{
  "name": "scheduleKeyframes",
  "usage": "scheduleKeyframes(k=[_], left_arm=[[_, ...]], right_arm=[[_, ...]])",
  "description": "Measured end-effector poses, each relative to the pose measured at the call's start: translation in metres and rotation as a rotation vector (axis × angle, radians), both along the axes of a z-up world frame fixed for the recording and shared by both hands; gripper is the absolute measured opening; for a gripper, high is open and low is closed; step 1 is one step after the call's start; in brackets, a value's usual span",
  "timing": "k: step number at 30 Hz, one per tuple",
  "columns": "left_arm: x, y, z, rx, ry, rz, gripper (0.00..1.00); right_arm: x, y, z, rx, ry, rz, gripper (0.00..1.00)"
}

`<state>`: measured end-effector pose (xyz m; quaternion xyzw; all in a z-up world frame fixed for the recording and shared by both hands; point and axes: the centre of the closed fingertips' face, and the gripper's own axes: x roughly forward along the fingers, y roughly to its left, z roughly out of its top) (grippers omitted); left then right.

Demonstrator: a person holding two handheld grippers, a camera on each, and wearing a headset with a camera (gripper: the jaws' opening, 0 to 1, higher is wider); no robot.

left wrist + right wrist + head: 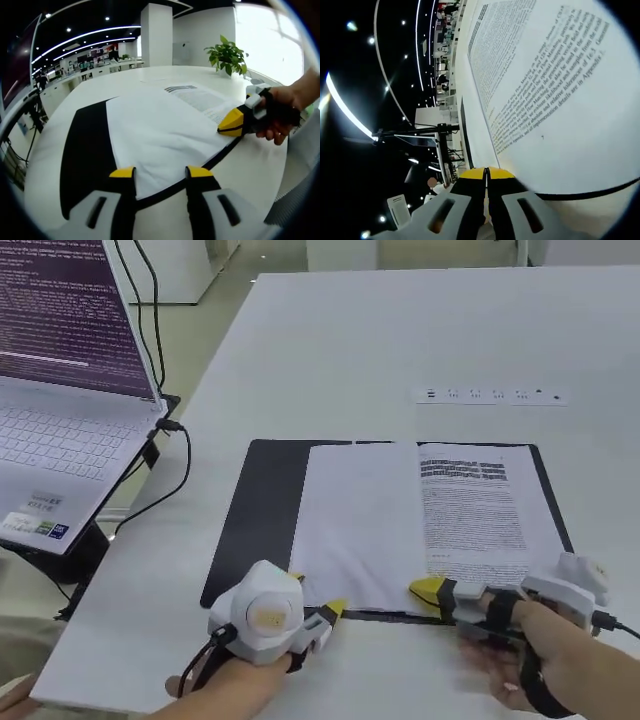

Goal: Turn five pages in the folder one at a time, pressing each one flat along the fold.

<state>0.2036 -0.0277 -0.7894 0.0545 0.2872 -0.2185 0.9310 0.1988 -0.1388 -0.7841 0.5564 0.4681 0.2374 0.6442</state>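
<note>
Folder: I see the folder [265, 510] lying open and flat on the white table [350, 350], with a blank page [355, 525] on its left and a printed page [480, 510] on its right. The fold [420, 530] runs between them.

Left gripper: The left gripper [161, 174] has its jaws well apart and holds nothing. It sits at the near edge of the folder, below the blank page.

Right gripper: The right gripper [486, 174] has its jaws brought together, with the tip at the near edge of the printed page, close to the fold. Its own view is too tight for me to say whether a sheet is caught between them.

Step in hand: I judge I am either starting to lift the printed page or pressing by the fold.

Doing it well: I would take one sheet only, at its bottom edge. I would swing it over slowly, then run the closed tip up along the fold from near to far. The left gripper should rest on the blank page to steady the folder.

Risk: Two sheets may come up together, or the corner may crease.
</note>
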Motion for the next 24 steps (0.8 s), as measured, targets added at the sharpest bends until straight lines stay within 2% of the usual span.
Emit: scheduleKeyframes(k=[6,9,10,12,13,14,15,16,17,18,21,22,23,24], left_arm=[[0.001,0.0,0.0,0.004,0.006,-0.005,0.38],[0.002,0.0,0.0,0.006,0.017,-0.003,0.38],[0.002,-0.001,0.0,0.008,0.023,-0.002,0.38],[0.001,0.0,0.0,0.024,0.064,-0.004,0.39],[-0.003,0.0,0.001,0.044,0.098,-0.017,0.39],[-0.004,0.001,0.002,0.048,0.113,-0.016,0.4],[-0.006,0.003,0.005,0.039,0.124,-0.006,0.4],[-0.007,0.005,0.009,0.026,0.125,0.0,0.41],[-0.007,0.006,0.019,-0.011,0.106,0.014,0.41],[-0.008,0.008,0.025,-0.042,0.098,0.029,0.41],[-0.015,0.02,0.042,-0.082,0.097,0.068,0.45],[-0.018,0.022,0.047,-0.095,0.095,0.076,0.48],[-0.021,0.024,0.051,-0.102,0.091,0.078,0.53],[-0.026,0.027,0.057,-0.107,0.094,0.081,0.57]], right_arm=[[-0.012,-0.002,-0.002,0.008,0.016,0.0,0.0],[-0.024,-0.004,-0.002,-0.006,0.031,0.022,0.0],[-0.028,-0.004,-0.002,-0.014,0.037,0.029,0.0],[-0.035,-0.008,0.006,-0.014,0.025,0.026,0.0],[-0.035,-0.01,0.013,-0.012,-0.002,0.014,0.0],[-0.032,-0.017,0.025,-0.035,-0.067,-0.013,0.0],[-0.031,-0.021,0.032,-0.051,-0.104,-0.023,0.0],[-0.036,-0.027,0.043,-0.079,-0.145,-0.008,0.0],[-0.038,-0.035,0.047,-0.127,-0.179,-0.002,0.0],[-0.038,-0.048,0.052,-0.208,-0.231,0.001,0.0],[-0.039,-0.076,0.071,-0.362,-0.383,0.018,0.01],[-0.038,-0.086,0.075,-0.396,-0.406,0.002,0.05],[-0.036,-0.098,0.083,-0.439,-0.455,-0.02,0.11],[-0.037,-0.104,0.089,-0.465,-0.475,-0.032,0.21]])
